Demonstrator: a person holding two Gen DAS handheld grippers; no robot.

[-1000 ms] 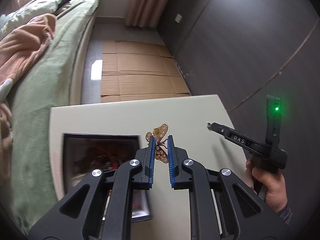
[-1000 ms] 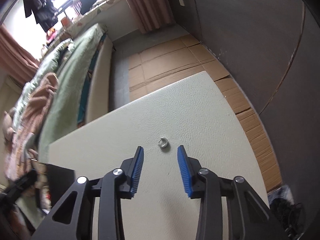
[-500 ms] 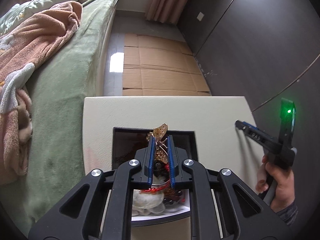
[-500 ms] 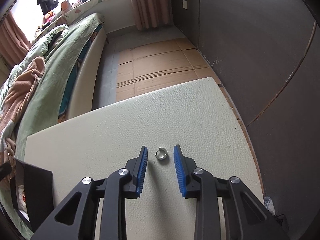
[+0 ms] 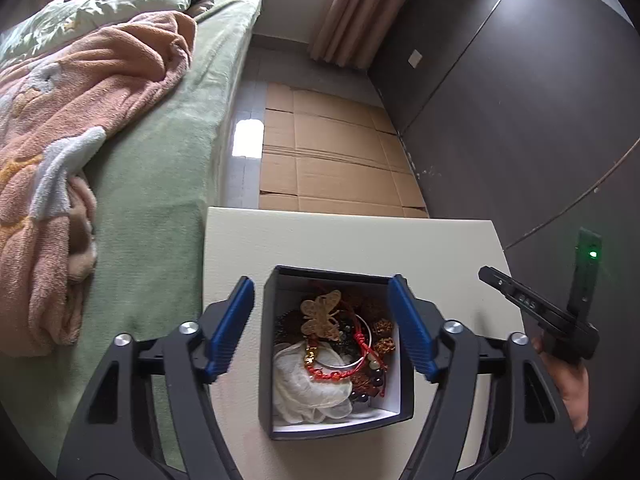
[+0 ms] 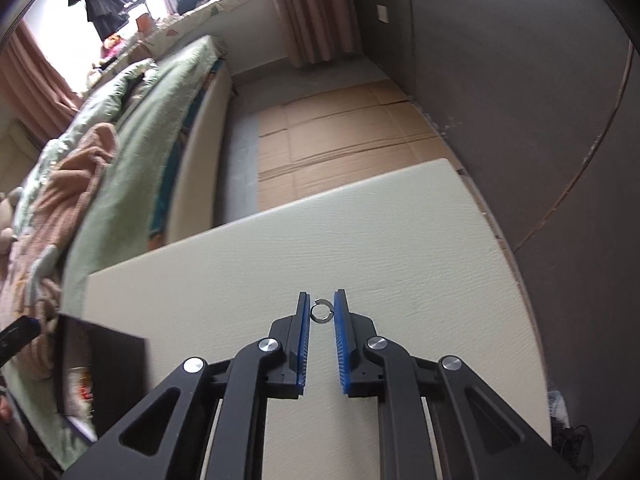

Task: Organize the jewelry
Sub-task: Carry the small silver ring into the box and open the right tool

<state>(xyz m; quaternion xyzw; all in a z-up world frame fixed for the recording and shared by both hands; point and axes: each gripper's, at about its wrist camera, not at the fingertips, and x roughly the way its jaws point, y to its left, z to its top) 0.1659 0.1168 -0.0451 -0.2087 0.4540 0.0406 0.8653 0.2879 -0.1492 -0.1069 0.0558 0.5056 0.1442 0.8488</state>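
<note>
Right tool [image 6: 323,312] just closing on ring [image 6: 322,313] at tips, over surface [image 6: 400,248]; thin band, may pop out. Left tool [image 5: 322,314] just opened, empty; butterfly brooch [image 5: 322,315] below in box [image 5: 406,392].

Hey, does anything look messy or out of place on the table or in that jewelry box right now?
The black jewelry box holds a jumbled heap: gold butterfly brooch atop tangled bracelets and a crumpled white cloth. One small silver ring sits outside it, between the right gripper's pads.

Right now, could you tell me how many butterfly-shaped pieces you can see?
1: a gold butterfly piece lying on top inside the black box. Others may be buried underneath.
</note>
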